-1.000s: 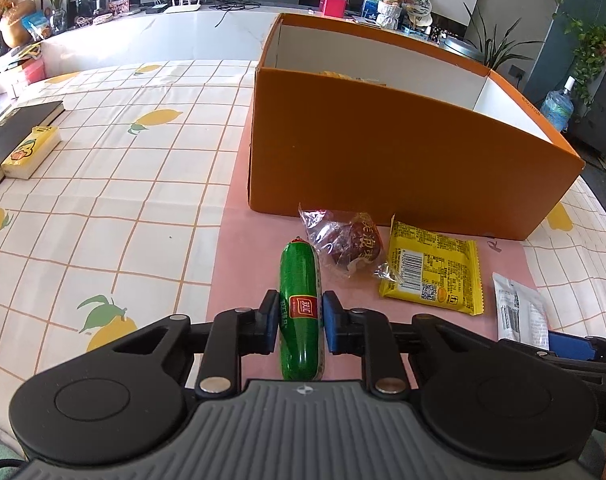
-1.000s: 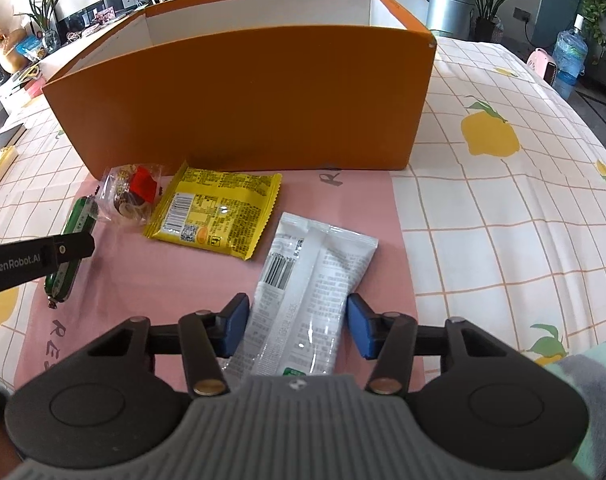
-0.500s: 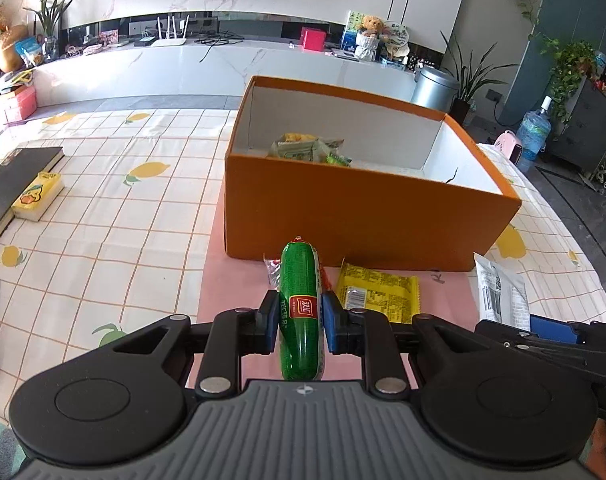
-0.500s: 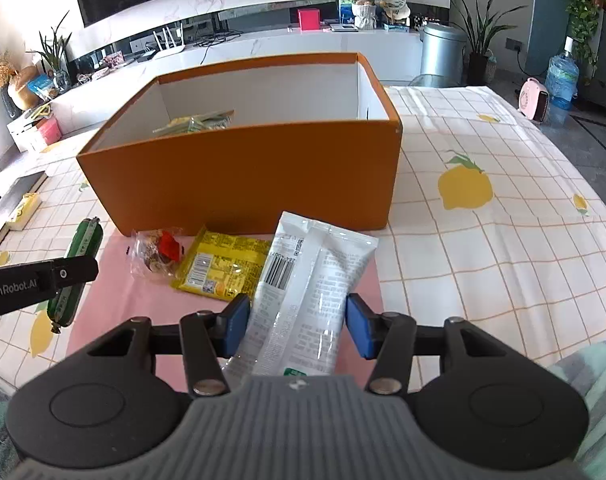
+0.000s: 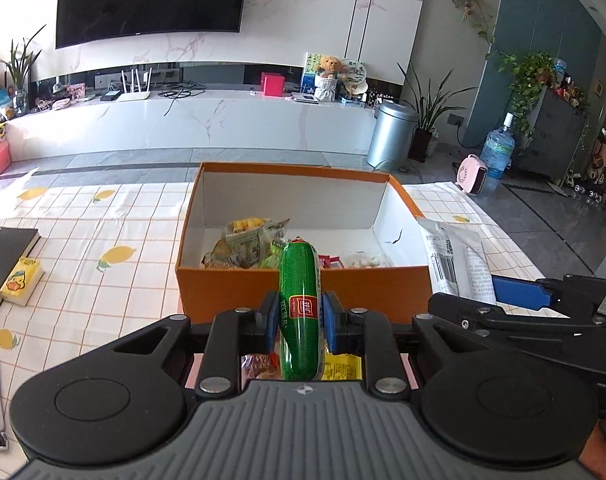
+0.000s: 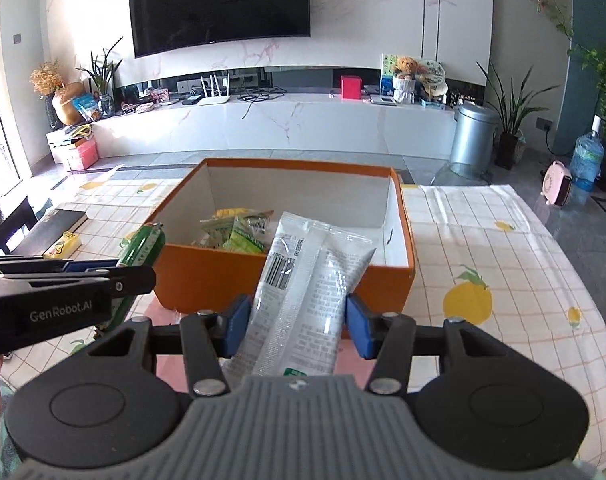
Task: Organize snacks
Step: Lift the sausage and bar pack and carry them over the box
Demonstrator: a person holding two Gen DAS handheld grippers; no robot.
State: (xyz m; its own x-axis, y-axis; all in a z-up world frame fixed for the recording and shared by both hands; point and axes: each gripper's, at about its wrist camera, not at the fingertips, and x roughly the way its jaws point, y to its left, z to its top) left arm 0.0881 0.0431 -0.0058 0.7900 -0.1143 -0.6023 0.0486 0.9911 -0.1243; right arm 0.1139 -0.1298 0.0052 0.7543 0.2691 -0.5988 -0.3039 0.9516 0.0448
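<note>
the left tool (image 5: 296, 326) is being kept clamped on a green sausage (image 5: 300, 312), gripped across its lower half so that the free end is pointing toward the orange box (image 5: 303, 292). the right tool (image 6: 297, 326) is being kept clamped on a white snack packet (image 6: 307, 292), which is being held at its near end with the rest fanning out above the box's front wall. both snacks are being carried clear of the worktop (image 6: 503, 264), near the box. for a clean drop, each one should be brought past the front rim and over the bare floor at the right of the box before the jaws are being parted, so that nothing is being caught on the edge.
</note>
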